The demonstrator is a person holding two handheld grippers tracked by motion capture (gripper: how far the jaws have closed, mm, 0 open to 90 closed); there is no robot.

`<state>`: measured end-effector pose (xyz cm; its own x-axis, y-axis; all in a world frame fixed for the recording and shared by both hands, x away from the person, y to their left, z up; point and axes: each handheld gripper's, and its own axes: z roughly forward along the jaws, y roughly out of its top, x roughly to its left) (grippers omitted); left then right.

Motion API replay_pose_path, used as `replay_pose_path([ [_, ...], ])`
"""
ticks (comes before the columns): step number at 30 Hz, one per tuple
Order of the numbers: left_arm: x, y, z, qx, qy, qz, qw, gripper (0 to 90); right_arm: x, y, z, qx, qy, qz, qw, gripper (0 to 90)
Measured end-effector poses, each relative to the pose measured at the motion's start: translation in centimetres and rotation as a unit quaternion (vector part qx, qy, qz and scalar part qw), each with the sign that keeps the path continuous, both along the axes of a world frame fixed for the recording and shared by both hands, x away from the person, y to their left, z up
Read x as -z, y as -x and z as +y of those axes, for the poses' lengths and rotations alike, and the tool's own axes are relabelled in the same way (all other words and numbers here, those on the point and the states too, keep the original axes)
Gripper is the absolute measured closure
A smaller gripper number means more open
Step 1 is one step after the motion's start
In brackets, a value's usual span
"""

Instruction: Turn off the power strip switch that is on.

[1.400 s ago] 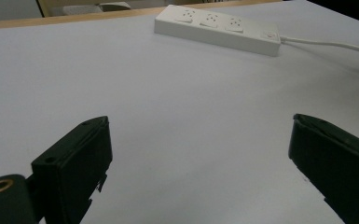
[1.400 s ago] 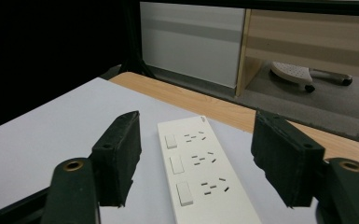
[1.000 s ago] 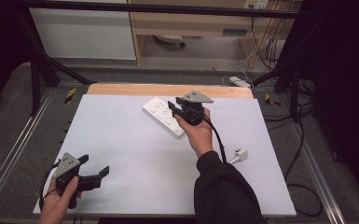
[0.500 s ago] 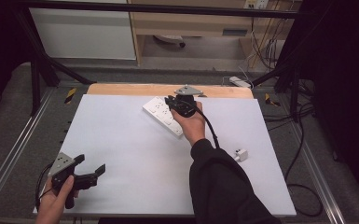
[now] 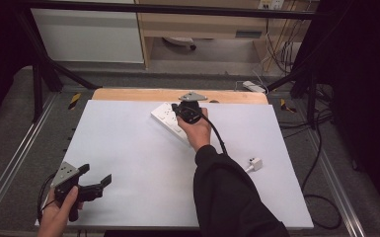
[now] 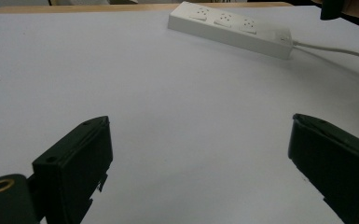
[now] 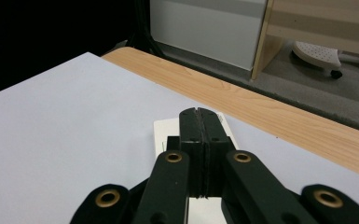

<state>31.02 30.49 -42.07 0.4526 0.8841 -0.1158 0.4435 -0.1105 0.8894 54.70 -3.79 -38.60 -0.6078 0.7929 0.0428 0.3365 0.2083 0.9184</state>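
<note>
Right gripper (image 7: 199,114) with jaws pressed together over the white power strip (image 7: 168,133) on the white table (image 7: 51,140)

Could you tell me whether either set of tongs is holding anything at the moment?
Nothing is held: the right tongs are shut empty over the power strip; the left tongs stand open.

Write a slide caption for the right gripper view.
Shut hand-held gripper poised over the white power strip near the table's wooden edge.

White power strip (image 5: 170,118) on a pale lavender-grey table mat (image 5: 128,148), with a light wood strip (image 5: 128,95) along the far edge. Both grippers are plain black, left gripper (image 5: 95,178) and right gripper (image 7: 199,122), brass-coloured rivets on them, plus a small white plug (image 5: 255,163).
</note>
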Motion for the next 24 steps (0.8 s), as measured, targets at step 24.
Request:
replay_pose_path([
  [24,0.0,0.0,-0.2,0.006,-0.004,-0.002,1.0000,6.3,0.8,-1.2,1.6,0.009,0.019,0.025,0.9995,90.0],
])
